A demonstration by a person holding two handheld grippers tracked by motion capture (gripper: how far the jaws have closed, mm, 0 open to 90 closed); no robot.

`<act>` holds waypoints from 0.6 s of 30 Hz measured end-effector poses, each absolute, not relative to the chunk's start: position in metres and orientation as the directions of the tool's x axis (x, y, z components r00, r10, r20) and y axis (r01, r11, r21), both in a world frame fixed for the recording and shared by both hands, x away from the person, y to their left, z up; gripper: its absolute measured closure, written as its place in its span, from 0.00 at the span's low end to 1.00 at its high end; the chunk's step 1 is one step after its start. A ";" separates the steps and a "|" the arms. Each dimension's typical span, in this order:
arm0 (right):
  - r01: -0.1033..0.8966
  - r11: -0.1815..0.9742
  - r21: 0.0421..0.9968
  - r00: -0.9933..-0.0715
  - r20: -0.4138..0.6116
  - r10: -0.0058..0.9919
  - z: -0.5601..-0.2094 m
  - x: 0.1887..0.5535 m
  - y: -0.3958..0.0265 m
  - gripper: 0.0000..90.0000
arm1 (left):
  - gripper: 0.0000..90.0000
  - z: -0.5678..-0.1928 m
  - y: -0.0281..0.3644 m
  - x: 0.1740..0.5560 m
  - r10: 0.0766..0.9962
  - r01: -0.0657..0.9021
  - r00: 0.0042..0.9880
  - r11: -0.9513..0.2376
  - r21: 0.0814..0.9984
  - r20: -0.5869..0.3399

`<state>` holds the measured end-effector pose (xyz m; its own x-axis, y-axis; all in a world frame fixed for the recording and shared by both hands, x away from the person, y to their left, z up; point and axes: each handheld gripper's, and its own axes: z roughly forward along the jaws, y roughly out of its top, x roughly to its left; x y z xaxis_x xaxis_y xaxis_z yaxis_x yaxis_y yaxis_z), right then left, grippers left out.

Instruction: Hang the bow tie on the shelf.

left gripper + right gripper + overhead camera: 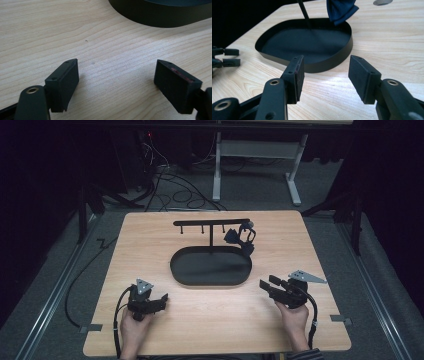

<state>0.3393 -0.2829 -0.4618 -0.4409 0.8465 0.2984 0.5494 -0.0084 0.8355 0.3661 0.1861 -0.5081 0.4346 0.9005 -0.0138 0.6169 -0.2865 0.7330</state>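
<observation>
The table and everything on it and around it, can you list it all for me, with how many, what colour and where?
Table: one, light wood, in the middle of the high view.
Oval tray: one, black, at the table's centre.
Hanging rack: one, black, a T-shaped post with small hooks, rising from the tray.
Dark bundle: one, black to dark blue, hanging at the rack's right end above the tray; what it is I cannot tell.
Cables: several, black, on the grey floor behind the table.
Frame legs: two, white, behind the table.
Left claw: one, black, open, near left of the table.
Right claw: one, black, open, near right.
Hands: two, one gripping each claw.
</observation>
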 end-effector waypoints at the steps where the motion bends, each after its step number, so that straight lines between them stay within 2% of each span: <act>1: 0.553 -0.006 0.833 -0.439 0.297 0.848 -0.462 0.339 -0.282 0.53 | 0.23 -0.508 0.186 0.366 0.900 0.617 0.435 -0.287 0.733 -0.014; 18: 0.584 0.030 0.811 -0.424 0.273 0.863 -0.476 0.347 -0.276 0.54 | 0.23 -0.508 0.186 0.366 0.900 0.617 0.435 -0.287 0.733 -0.014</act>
